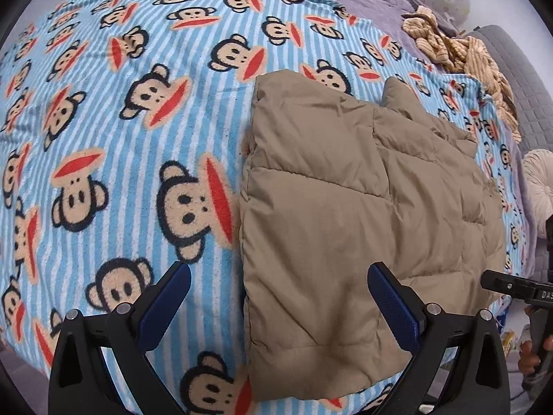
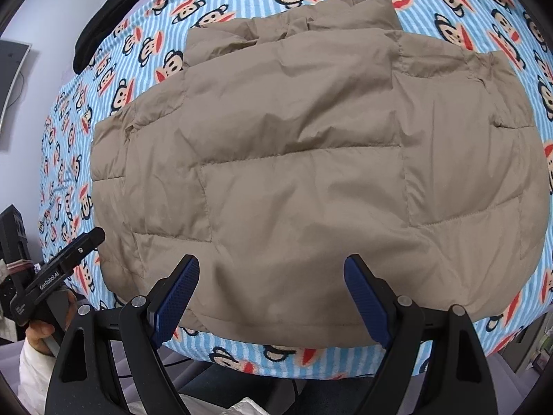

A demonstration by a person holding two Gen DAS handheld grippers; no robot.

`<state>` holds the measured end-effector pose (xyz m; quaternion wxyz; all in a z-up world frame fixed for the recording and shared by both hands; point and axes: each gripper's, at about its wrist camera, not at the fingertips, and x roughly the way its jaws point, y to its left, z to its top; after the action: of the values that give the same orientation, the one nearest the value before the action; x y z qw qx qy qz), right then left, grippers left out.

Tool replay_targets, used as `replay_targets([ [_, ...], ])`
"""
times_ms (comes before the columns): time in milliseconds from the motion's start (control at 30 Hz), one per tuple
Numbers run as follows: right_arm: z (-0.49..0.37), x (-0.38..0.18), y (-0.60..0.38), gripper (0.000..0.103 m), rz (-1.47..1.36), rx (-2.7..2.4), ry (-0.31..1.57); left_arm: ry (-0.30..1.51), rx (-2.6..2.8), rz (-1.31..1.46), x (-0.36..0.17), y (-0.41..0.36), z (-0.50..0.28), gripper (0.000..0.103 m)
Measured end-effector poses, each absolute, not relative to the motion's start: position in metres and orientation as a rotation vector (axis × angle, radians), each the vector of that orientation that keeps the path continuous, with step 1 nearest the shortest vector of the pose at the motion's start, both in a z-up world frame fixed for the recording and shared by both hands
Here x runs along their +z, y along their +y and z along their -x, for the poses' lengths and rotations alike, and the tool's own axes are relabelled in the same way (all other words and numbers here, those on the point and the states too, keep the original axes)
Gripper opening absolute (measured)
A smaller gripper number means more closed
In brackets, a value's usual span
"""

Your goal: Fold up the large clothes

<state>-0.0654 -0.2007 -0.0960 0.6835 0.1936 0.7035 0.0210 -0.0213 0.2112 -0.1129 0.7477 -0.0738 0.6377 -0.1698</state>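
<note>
both hand-held grippers (image 1: 280, 276) (image 2: 273, 269) wide, empty

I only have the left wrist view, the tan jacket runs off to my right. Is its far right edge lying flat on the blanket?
Observer: Yes, in the right wrist view the jacket lies spread flat, its right edge on the monkey blanket.
Operator: Is the right gripper holding anything?
Observer: No, the right gripper is open, above the near hem.
Operator: Anything else on that side?
Observer: A black garment lies at the blanket's far left corner.
</note>
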Motion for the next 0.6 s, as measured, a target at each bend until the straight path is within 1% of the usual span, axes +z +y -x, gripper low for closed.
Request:
replay_targets([
  [200,0.069,-0.105,-0.206,0.088,-0.427,0.034,1.601,1.499,-0.574,0.315,-0.164,0.218,-0.01,0.102],
  [267,0.07,-0.107,-0.208,0.088,-0.434,0.03,1.602,1.521,-0.638,0.331,-0.178,0.205,-0.017,0.102],
  [467,0.069,-0.11,-0.213,0.088,-0.437,0.026,1.6,1.549,-0.824,0.358,-0.194,0.16,-0.023,0.102],
  [500,0.069,-0.109,-0.215,0.088,-0.435,0.026,1.596,1.549,-0.824,0.346,-0.195,0.156,-0.022,0.098],
  [533,0.067,-0.108,-0.216,0.088,-0.431,0.026,1.589,1.545,-0.822,0.334,-0.193,0.153,-0.022,0.09],
  [567,0.066,-0.106,-0.218,0.088,-0.427,0.021,1.576,1.543,-0.826,0.334,-0.19,0.152,-0.022,0.071],
  [600,0.064,-0.105,-0.221,0.088,-0.424,0.014,1.561,1.545,-0.835,0.363,-0.187,0.154,-0.022,0.054],
])
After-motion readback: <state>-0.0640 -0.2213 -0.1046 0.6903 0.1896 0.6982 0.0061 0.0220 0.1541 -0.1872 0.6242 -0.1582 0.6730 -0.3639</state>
